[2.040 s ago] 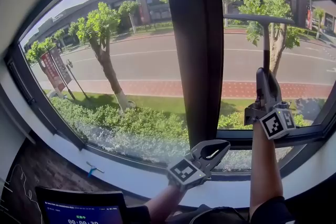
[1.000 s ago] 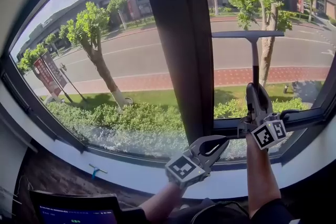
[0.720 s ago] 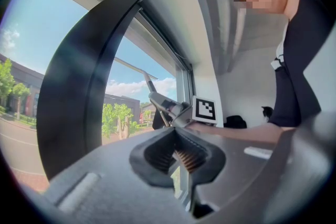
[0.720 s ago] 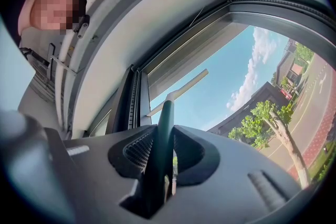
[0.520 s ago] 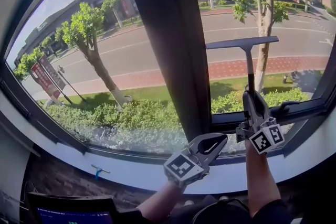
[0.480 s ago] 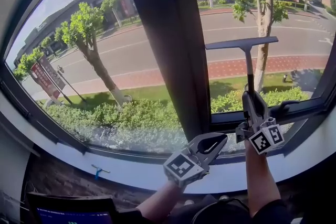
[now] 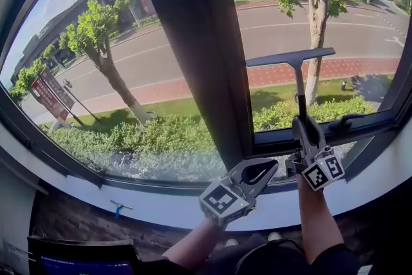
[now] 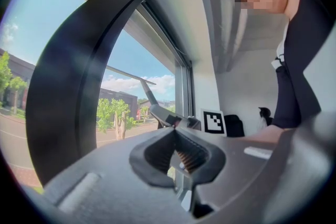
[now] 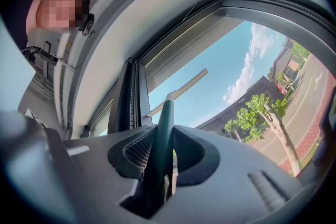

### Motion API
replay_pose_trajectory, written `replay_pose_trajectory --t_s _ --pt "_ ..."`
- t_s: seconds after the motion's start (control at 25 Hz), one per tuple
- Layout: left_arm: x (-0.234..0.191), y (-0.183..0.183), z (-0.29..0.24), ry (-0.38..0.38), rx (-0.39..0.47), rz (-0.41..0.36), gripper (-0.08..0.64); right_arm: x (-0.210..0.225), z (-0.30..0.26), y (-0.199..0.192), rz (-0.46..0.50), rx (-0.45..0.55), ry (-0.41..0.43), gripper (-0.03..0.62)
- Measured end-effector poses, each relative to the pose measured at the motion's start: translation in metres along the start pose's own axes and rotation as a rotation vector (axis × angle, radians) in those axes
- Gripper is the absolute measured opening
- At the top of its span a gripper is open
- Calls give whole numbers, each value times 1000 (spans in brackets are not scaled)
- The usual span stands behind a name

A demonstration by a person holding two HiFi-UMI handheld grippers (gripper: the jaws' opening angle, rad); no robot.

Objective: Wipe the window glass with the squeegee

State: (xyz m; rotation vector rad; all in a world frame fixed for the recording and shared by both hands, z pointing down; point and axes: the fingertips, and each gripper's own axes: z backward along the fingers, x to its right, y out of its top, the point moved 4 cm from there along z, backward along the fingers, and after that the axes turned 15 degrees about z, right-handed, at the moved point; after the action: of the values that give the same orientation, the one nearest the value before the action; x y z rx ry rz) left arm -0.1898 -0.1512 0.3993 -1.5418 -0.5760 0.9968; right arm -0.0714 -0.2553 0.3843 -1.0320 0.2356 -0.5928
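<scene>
1. Head view: the right gripper (image 7: pixel 302 129) clamps the squeegee (image 7: pixel 291 59) by its handle. The blade lies on the right window glass (image 7: pixel 367 22), lower than two seconds before. The left gripper (image 7: pixel 256 172) is above the sill (image 7: pixel 154 206).
2. Left gripper view: jaws together, empty.
3. Right gripper view: jaws closed on the handle.

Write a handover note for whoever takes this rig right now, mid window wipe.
Right gripper: shut on the squeegee handle, blade level at the right pane, roughly mid-height.
Left gripper: shut, empty, low by the sill.
Done: squeegee in hand and up at the glass; how much is already wiped cannot be told.
Left: probably draw the blade down to the bottom frame, then do the left pane if needed.
</scene>
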Motion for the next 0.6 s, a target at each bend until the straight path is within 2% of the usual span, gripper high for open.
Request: replay_pose_trajectory --t_s 0.4,0.6 --pt "3 -1 -12 -53 9 30 3 -1 28 -32 -49 -79 -18 98" --pt "-1 -3 -11 -52 1 32 3 -1 40 -45 -66 -108 -22 98"
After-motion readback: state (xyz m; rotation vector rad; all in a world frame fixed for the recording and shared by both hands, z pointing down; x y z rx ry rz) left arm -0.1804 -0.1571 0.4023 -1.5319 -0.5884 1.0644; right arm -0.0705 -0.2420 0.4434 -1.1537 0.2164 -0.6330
